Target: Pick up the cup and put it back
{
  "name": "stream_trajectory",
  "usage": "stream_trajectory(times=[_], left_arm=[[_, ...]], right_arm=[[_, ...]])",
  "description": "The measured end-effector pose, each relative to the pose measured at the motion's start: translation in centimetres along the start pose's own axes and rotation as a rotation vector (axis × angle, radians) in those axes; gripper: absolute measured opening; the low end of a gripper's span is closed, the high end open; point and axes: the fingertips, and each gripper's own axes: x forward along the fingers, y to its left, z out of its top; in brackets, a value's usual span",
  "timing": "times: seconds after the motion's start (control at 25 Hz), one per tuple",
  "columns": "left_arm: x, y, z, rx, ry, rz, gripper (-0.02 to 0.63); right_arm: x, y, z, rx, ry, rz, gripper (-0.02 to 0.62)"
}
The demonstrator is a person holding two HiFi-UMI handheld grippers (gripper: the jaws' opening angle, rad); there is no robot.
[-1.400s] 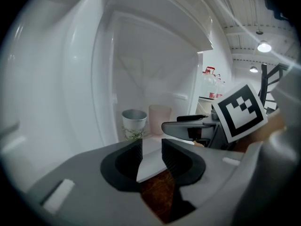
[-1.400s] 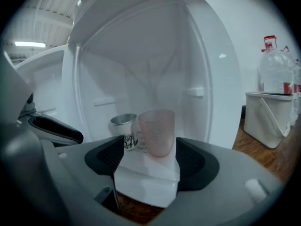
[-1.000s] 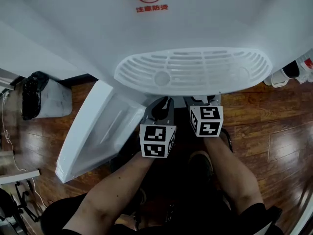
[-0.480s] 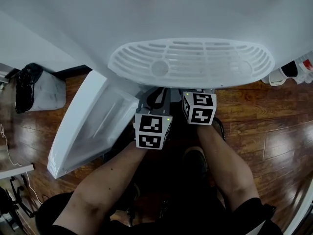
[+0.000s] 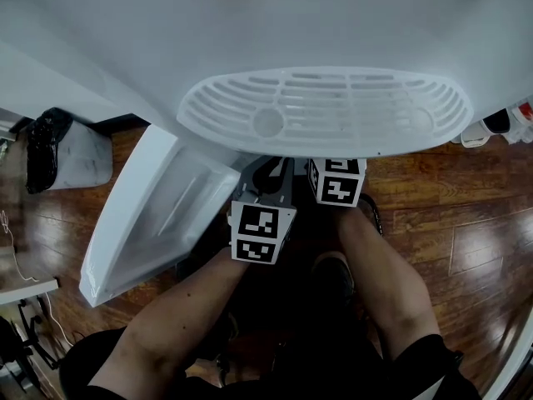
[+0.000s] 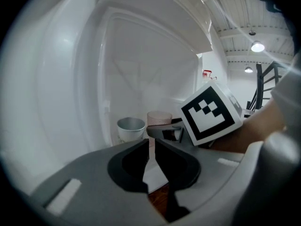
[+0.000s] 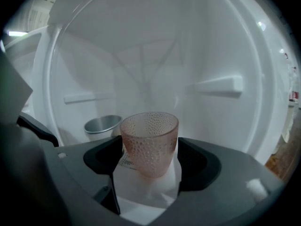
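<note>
The left gripper [image 6: 151,149] has its jaws almost together, with nothing between them. The right gripper's [image 7: 150,149] jaws clasp the pink dimpled glass cup [image 7: 149,138] over a white surface [image 7: 146,194]. A small steel cup [image 7: 102,125] stands behind, to the left.

Soft, dim light; gripper views dark-cornered and warped at edges.

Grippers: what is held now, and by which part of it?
The right gripper holds the cup by its sides, below the rim, one jaw on each side. The left gripper holds nothing.
</note>
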Motion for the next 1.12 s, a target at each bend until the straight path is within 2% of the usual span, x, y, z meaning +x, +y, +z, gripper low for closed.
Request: stream_trajectory(times=[0.12, 0.48, 0.92, 1.0, 1.12], left_arm=[[-0.1, 0.0, 0.0, -0.002, 0.000, -0.003, 0.020], [-0.7, -0.2, 0.0, 0.007, 0.003, -0.028, 0.025], [-3.1, -1.1, 1.4, 0.035, -0.035, -0.085, 0.046], [-3.8, -1.6, 1.7, 0.063, -0.029, -0.117, 0.046], [-5.0, -3.4, 2.5, 0.121, -0.010, -0.222, 0.046]], right_arm=[[0.1, 0.2, 1.3, -0.029, -0.013, -0.004, 0.360], [0.5, 0.1, 1.4, -0.049, -0.001, -0.012, 0.361], [-2.8, 1.4, 0.0, -0.067, -0.005, 0.054, 0.356], [-4.1, 1.9, -0.3, -0.056, 0.002, 0.068, 0.356], [-6.6, 2.8, -0.4, -0.024, 0.009, 0.100, 0.356]])
